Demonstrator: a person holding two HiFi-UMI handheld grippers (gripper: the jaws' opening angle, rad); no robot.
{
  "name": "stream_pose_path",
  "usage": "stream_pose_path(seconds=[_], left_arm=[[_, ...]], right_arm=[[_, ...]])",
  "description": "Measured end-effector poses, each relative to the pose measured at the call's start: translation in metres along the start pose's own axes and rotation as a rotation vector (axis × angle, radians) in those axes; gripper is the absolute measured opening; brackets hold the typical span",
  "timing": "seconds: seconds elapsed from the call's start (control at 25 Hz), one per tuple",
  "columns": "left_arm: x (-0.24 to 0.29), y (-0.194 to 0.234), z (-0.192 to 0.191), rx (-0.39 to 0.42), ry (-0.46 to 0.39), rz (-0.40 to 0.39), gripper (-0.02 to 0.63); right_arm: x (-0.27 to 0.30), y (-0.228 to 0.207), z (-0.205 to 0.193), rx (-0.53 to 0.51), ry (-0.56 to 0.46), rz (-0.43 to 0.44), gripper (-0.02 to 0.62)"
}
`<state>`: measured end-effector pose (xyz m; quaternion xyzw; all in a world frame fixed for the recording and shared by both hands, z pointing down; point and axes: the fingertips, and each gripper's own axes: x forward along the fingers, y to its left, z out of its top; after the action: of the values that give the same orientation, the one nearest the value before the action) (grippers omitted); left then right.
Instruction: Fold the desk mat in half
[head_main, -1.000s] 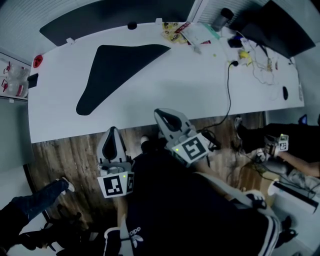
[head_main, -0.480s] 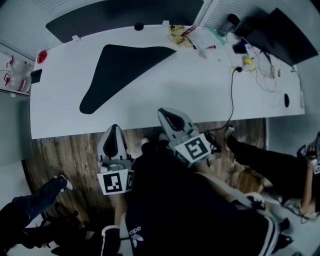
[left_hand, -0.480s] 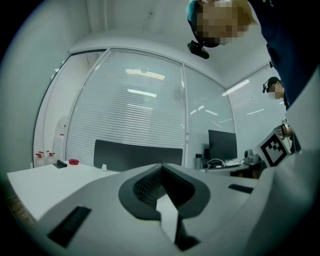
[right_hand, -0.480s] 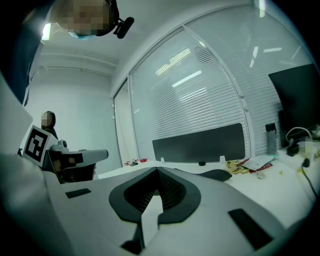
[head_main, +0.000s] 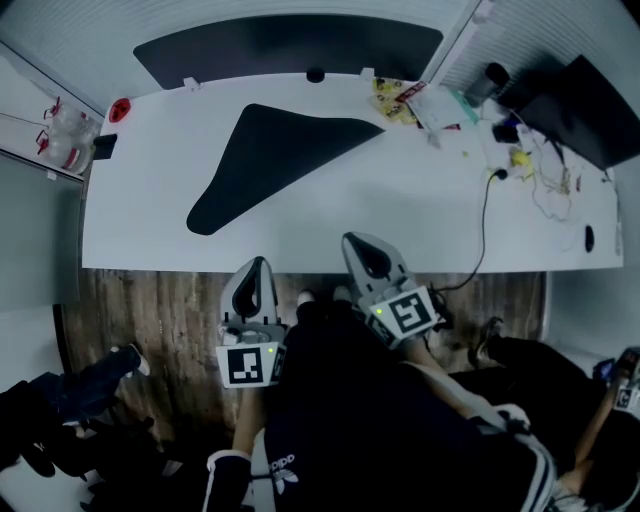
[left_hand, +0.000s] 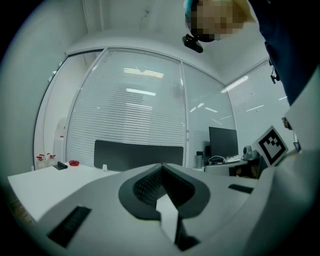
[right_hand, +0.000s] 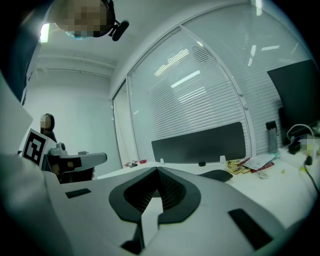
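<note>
The dark desk mat (head_main: 270, 155) lies on the white table (head_main: 400, 200), left of centre, in a flat, roughly triangular shape; its edge also shows in the right gripper view as the mat (right_hand: 216, 175). Both grippers hang over the wooden floor, short of the table's front edge and well apart from the mat. My left gripper (head_main: 252, 270) points toward the table with its jaws closed together, nothing between them (left_hand: 161, 166). To its right, my right gripper (head_main: 363, 245) is likewise shut and holds nothing (right_hand: 156, 170).
A black partition panel (head_main: 290, 45) stands along the table's far edge. Papers, a bottle (head_main: 492, 78), small items and a black cable (head_main: 487, 215) crowd the back right, near a monitor (head_main: 590, 100). A red object (head_main: 120, 108) sits at the left corner. Another person's legs (head_main: 70, 400) are lower left.
The head view has swung, so the table sits lower and further right in frame. A person at the right has moved mostly out of view. Both grippers keep their place, shut.
</note>
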<state>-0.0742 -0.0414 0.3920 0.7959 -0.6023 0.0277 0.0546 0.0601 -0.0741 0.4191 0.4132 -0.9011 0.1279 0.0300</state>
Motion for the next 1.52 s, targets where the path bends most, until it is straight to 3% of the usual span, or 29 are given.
stream_pose_path(seconds=[0.28,0.52,0.8,1.16,1.52], left_arm=[[0.002,0.001,0.001,-0.018,-0.010,0.020,0.003],[0.005,0.002,-0.005,0.044,0.018,0.021,0.003],[0.004,0.003,-0.011,0.002,0.041,0.036,0.003],[0.007,0.002,-0.011,0.027,0.026,0.014,0.003],[0.007,0.005,-0.012,-0.003,0.029,0.019,0.003]], right_arm=[[0.003,0.000,0.001,-0.003,0.006,0.010,0.002],[0.005,-0.001,-0.002,-0.018,0.017,0.013,0.002],[0.002,-0.002,-0.004,-0.007,0.017,0.000,0.002],[0.005,-0.002,-0.007,-0.026,0.036,-0.001,0.002],[0.010,0.001,-0.007,-0.032,0.038,0.009,0.002]])
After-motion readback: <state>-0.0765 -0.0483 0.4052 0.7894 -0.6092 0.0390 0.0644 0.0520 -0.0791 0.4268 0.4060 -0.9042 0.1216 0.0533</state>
